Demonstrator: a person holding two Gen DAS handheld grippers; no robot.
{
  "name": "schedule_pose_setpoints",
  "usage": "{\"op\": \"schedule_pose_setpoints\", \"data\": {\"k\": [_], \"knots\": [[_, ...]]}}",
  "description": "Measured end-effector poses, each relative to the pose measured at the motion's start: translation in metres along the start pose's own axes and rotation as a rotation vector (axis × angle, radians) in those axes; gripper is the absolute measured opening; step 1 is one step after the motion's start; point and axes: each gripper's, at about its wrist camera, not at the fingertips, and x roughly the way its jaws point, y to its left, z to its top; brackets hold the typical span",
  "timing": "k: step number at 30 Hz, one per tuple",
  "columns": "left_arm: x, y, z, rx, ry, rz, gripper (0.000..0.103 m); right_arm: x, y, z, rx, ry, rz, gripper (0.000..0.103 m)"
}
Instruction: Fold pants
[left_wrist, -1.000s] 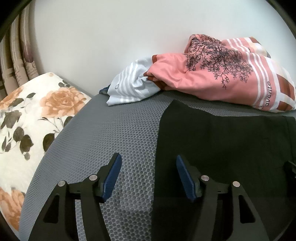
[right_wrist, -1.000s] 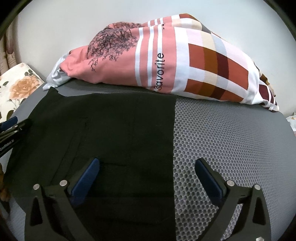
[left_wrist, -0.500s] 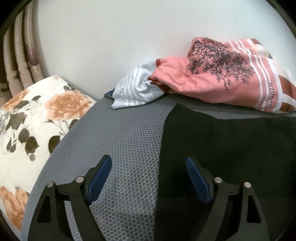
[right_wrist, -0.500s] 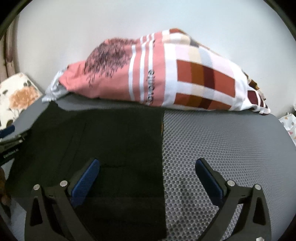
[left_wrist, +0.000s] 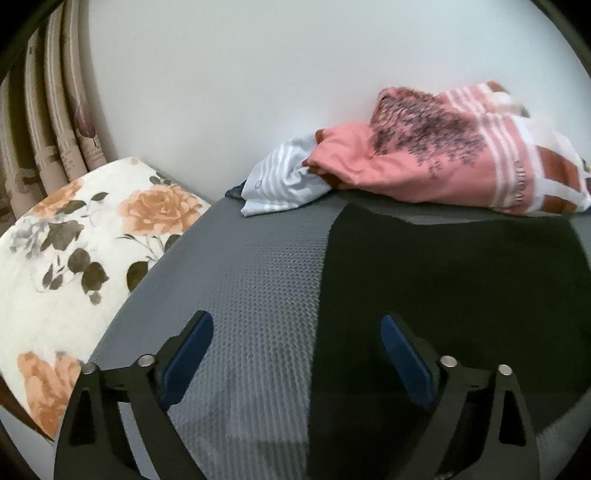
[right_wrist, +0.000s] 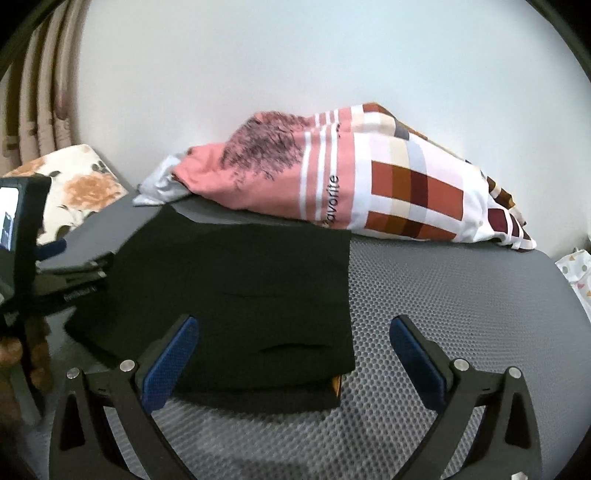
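Observation:
The black pants (left_wrist: 443, 280) lie folded in a flat stack on the grey honeycomb mat (left_wrist: 240, 295). In the right wrist view the pants (right_wrist: 240, 288) show their near edge, with an orange tag (right_wrist: 336, 384) at the corner. My left gripper (left_wrist: 295, 325) hovers over the pants' left edge. Its jaws are opening, with nothing gripped between them. My right gripper (right_wrist: 293, 326) stands open above the pants' right edge, clear of the cloth. One blue pad (right_wrist: 51, 249) of the left tool shows at the left rim of the right wrist view.
A pink patterned bedding pile (right_wrist: 351, 184) lies against the white wall behind the pants, with a pale striped cloth (left_wrist: 280, 188) at its left end. A floral cushion (left_wrist: 74, 258) and a curtain (left_wrist: 48, 122) are on the left. Bare mat (right_wrist: 461, 295) extends to the right.
Both grippers have drawn back and risen from the pants, so more of the mat and the pants' near edge show. The left jaws have spread wider.

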Motion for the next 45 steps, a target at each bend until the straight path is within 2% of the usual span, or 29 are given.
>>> {"op": "schedule_pose_setpoints", "data": {"k": [4,9,13,18,24,27,31,37,45], "knots": [[-0.039,-0.004,0.006,0.014,-0.061,-0.020,0.102,-0.025,0.001,0.002,0.006,-0.019,0.018,0.102],[-0.094,-0.002,0.022,0.009,-0.141,-0.023,0.103,-0.057,0.001,0.005,0.011,-0.057,0.023,0.102],[-0.139,0.008,0.034,-0.038,-0.198,-0.045,0.103,-0.083,-0.005,0.010,0.037,-0.095,0.028,0.102],[-0.168,0.017,0.042,-0.114,-0.187,-0.090,0.103,-0.113,-0.011,0.017,0.051,-0.135,0.020,0.102],[-0.201,0.022,0.036,-0.152,-0.191,-0.059,0.103,-0.142,-0.020,0.018,0.075,-0.170,0.015,0.103],[-0.219,0.024,0.029,-0.144,-0.230,-0.031,0.103,-0.153,-0.023,0.017,0.075,-0.178,0.006,0.103],[-0.232,0.026,0.022,-0.133,-0.253,-0.046,0.103,-0.161,-0.022,0.014,0.066,-0.175,0.005,0.103],[-0.235,0.037,0.021,-0.185,-0.188,-0.078,0.103,-0.168,-0.014,0.009,0.053,-0.167,-0.001,0.103],[-0.235,0.040,0.018,-0.182,-0.189,-0.065,0.103,-0.177,0.000,0.006,0.020,-0.173,0.004,0.103]]}}
